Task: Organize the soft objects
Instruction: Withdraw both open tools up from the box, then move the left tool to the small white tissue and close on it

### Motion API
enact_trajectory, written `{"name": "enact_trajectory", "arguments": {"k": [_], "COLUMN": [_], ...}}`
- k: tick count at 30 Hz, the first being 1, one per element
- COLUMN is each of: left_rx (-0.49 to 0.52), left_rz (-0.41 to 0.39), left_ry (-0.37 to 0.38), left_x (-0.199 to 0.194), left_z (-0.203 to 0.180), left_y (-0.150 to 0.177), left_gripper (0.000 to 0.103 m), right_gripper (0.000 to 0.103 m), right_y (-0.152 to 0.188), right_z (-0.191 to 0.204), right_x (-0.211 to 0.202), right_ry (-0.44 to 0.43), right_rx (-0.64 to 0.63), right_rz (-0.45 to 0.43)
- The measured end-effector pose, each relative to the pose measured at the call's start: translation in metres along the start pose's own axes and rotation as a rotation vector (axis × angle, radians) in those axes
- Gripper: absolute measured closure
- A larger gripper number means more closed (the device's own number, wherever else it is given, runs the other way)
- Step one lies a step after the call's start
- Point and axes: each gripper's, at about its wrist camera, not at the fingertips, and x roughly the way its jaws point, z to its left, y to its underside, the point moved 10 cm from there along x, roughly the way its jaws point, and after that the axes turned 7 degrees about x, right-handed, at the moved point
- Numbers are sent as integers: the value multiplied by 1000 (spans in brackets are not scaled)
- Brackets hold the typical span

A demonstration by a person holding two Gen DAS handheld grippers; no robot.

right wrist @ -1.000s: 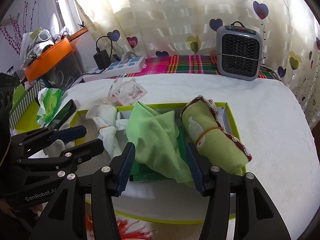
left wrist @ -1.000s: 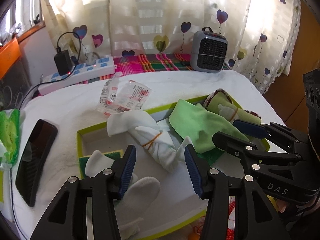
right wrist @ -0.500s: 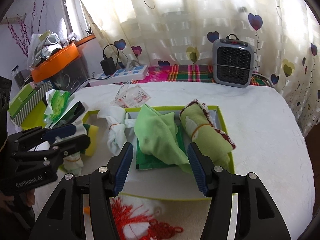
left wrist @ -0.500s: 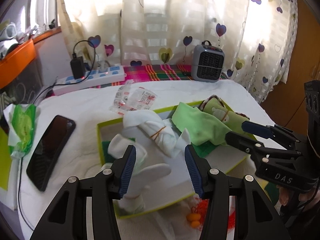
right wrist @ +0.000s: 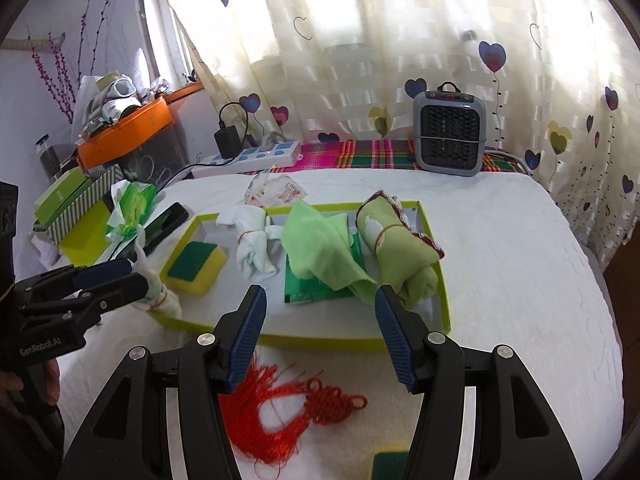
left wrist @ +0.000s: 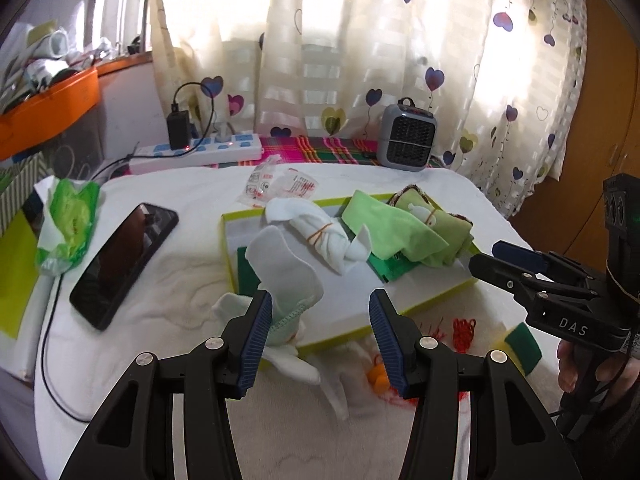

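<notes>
Hover spread wide above the white bedcover [right wrist: 520, 280]: left gripper [left wrist: 320, 300] and right gripper [right wrist: 320, 292], neither pinching anything. Shows a banded white sock bundle [left wrist: 288, 272] standing at the near left corner of the green-rimmed tray [right wrist: 304, 336], brushing the left claw's inner pad but free of the other. Holds, inside the tray, a yellow sponge [right wrist: 196, 266], a knotted white cloth [right wrist: 252, 248], a loose green cloth [right wrist: 324, 248] and a rolled olive towel [right wrist: 396, 252].

Looks like a pause between picks, with a red tassel [right wrist: 280, 408] lying loose in front of the tray, below the right claw. To take the sock bundle cleanly: centre both pads across its banded waist (not the floppy cuff), close only once the cloth sits fully between them, then lift clear of the rim before setting it in the bare patch beside the sponge. Risks snagging threads if the tassel is grabbed by its fringe instead of its knot.

Compared with a second ago: pulled back and slightly up on both sides, so the tray sits farther off, the sponge and tassel come into sight, and the sock bundle stands upright at the corner.
</notes>
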Motion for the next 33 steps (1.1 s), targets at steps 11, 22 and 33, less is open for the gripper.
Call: {"name": "enact_trajectory", "arguments": {"k": [11,22,33], "left_rx": [39,88,28], "left_rz": [-28,-98,-107], "left_ry": [38,42,23], "left_x": [14,9,-9], "left_z": [-4,-7,15], "left_y": [-10,-38,-41], "left_gripper": [53,53,53], "right_gripper": [45,45,45], "right_y": [20,26,34], "right_z": [0,-1,6], "right_x": [-8,-9,-7], "right_ry": [-8,-9,-26], "right_rx": [28,45,46], "right_rz": [16,28,42]}}
